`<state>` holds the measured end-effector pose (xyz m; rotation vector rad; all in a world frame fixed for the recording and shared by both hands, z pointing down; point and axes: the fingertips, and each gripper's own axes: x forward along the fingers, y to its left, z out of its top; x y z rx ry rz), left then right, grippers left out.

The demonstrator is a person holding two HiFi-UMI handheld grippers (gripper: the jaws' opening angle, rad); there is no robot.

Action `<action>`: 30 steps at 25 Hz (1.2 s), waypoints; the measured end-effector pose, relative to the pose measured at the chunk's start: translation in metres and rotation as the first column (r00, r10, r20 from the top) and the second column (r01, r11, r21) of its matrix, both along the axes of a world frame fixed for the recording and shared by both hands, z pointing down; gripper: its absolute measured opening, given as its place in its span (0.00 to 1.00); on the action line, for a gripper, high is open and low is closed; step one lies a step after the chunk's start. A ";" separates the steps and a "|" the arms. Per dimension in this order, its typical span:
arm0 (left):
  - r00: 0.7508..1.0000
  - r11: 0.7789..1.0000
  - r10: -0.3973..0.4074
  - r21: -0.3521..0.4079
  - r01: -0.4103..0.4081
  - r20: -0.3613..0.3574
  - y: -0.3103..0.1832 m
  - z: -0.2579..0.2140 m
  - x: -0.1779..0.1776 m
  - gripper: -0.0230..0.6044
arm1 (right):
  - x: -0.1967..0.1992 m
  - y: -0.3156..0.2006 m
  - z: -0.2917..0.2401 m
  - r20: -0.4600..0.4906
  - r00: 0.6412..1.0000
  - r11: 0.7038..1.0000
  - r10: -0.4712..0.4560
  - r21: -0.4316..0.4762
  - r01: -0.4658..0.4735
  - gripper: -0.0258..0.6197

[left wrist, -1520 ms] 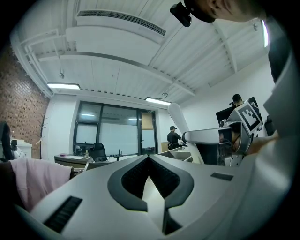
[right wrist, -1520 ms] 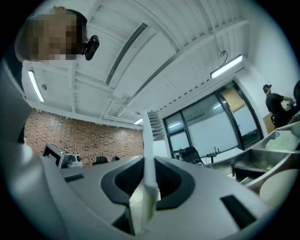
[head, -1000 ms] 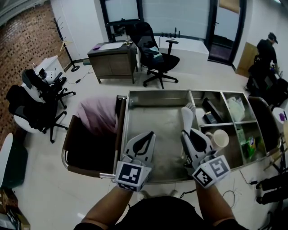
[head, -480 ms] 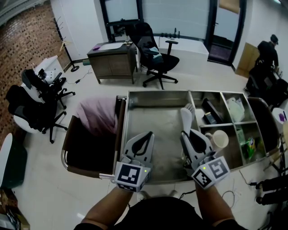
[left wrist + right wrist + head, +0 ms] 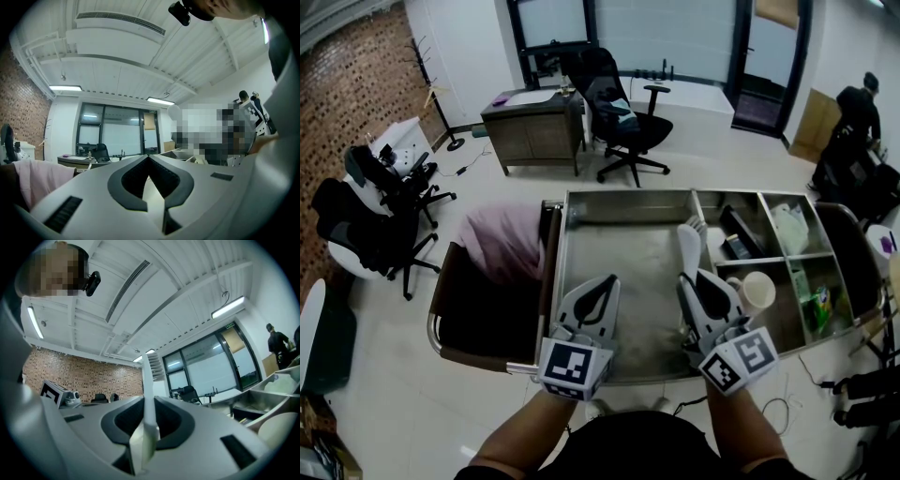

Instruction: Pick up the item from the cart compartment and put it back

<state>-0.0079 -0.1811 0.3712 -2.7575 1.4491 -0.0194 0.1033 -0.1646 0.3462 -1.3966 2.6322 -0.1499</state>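
Note:
A steel cart (image 5: 628,193) stands below me, with one big compartment and several small ones to its right. My right gripper (image 5: 685,277) hovers over the big compartment's right side, shut on a flat white item (image 5: 689,244) that sticks out ahead of the jaws. In the right gripper view the white item (image 5: 148,380) rises as a thin strip with a ribbed end, pinched by the right gripper (image 5: 146,427). My left gripper (image 5: 608,279) hangs over the compartment's near left, shut and holding nothing; in its own view the left gripper (image 5: 149,157) has its tips touching.
The small compartments hold a white mug (image 5: 757,291), a black object (image 5: 735,234), a white bag (image 5: 790,226) and a green packet (image 5: 821,306). A pink cloth (image 5: 502,240) lies in the dark bag on the cart's left. Beyond are an office chair (image 5: 624,111), a desk (image 5: 534,120) and a person (image 5: 855,111).

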 end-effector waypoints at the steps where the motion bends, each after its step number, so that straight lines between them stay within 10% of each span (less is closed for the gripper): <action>1: 1.000 1.000 0.001 -0.001 -0.001 -0.002 0.000 -0.001 0.000 0.04 | 0.000 0.000 0.000 -0.003 1.000 1.000 0.000 0.001 0.000 0.17; 30: 1.000 1.000 0.029 0.008 -0.029 -0.004 0.005 -0.003 0.006 0.04 | -0.012 -0.065 -0.024 -0.133 0.990 0.997 -0.047 -0.061 0.039 0.17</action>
